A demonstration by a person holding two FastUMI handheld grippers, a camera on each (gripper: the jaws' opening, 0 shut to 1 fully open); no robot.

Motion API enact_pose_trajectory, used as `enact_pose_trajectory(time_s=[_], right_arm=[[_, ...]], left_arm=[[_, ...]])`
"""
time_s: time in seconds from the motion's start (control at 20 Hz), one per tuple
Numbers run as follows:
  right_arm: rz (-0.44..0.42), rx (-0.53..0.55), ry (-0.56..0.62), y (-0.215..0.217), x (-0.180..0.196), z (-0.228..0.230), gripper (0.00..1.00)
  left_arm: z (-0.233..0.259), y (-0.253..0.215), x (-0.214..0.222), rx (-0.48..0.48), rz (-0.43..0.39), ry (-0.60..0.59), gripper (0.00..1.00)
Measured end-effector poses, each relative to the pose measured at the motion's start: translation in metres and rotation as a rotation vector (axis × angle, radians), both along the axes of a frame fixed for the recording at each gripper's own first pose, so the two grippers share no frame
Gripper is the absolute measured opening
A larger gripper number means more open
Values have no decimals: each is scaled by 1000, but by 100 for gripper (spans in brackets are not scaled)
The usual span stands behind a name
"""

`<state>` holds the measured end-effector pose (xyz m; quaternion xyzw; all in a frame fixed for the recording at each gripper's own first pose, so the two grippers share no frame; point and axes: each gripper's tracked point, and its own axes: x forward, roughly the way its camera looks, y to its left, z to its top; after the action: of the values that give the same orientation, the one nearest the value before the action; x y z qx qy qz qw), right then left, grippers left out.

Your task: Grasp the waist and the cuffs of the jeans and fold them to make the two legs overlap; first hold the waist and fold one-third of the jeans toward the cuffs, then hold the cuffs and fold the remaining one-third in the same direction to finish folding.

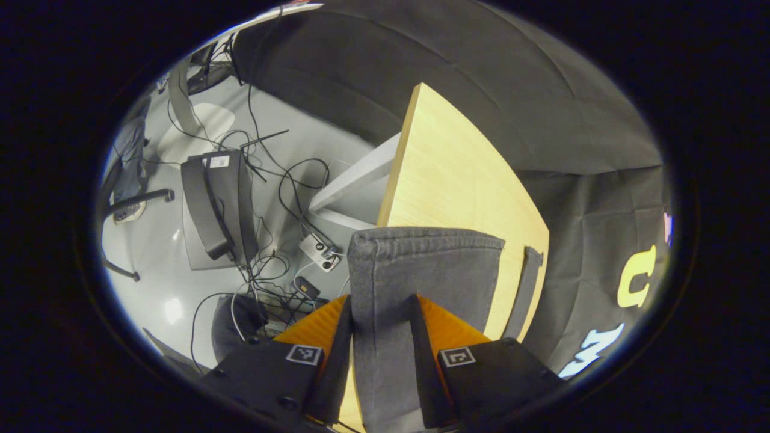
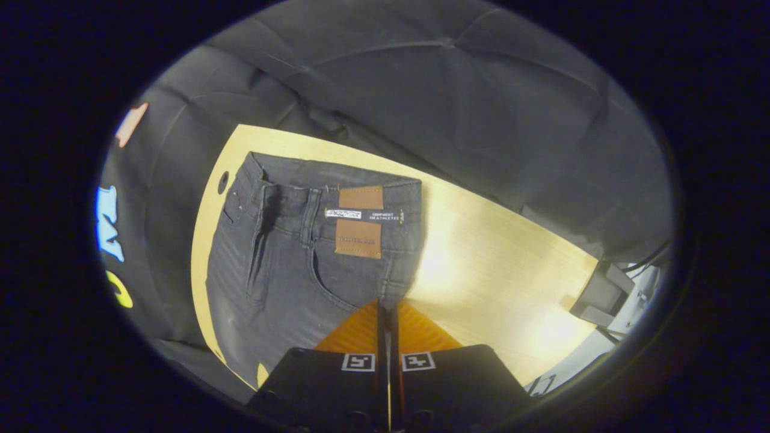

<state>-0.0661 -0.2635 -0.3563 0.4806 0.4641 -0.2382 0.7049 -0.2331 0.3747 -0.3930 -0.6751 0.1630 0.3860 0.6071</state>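
Dark grey jeans point(image 2: 289, 264) lie flat on the light wooden table point(image 2: 493, 258), waist at the far end with a brown patch point(image 2: 360, 222) on the waistband. My right gripper point(image 2: 385, 308) is shut, its tips pinching the jeans' side edge just below the waistband. In the left gripper view a band of the grey jeans point(image 1: 421, 264), a leg end with its hem uppermost, stands lifted above the table point(image 1: 445, 174). My left gripper point(image 1: 382, 310) is shut on this cloth, which fills the gap between the fingers. A narrow dark strip point(image 1: 524, 288) lies near the table's edge.
Left of the table, on the grey floor, lie tangled cables, a white power strip point(image 1: 320, 251) and a black upright device point(image 1: 218, 204). A chair base point(image 1: 138, 198) stands farther off. A black box point(image 2: 601, 293) sits at the table's right corner. Black cloth walls enclose the table.
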Motion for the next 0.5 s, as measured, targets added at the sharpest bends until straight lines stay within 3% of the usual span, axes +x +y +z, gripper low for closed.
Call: enact_pose_trajectory(time_s=[0.05, 0.1, 0.2, 0.35, 0.5], right_arm=[[31, -15, -8, 0, -1, 2, 0], [46, -24, -14, 0, -1, 5, 0], [47, -22, -22, -1, 0, 9, 0], [55, -15, -17, -5, -1, 15, 0], [58, -8, -32, -4, -2, 23, 0]], left_arm=[[-4, -1, 1, -8, 17, -6, 62], [0, -3, -3, -25, 29, -12, 52], [2, 0, -23, -23, 42, 33, 45], [11, -4, -35, 20, -14, 164, 8], [21, -3, -22, 113, -120, 238, 9]])
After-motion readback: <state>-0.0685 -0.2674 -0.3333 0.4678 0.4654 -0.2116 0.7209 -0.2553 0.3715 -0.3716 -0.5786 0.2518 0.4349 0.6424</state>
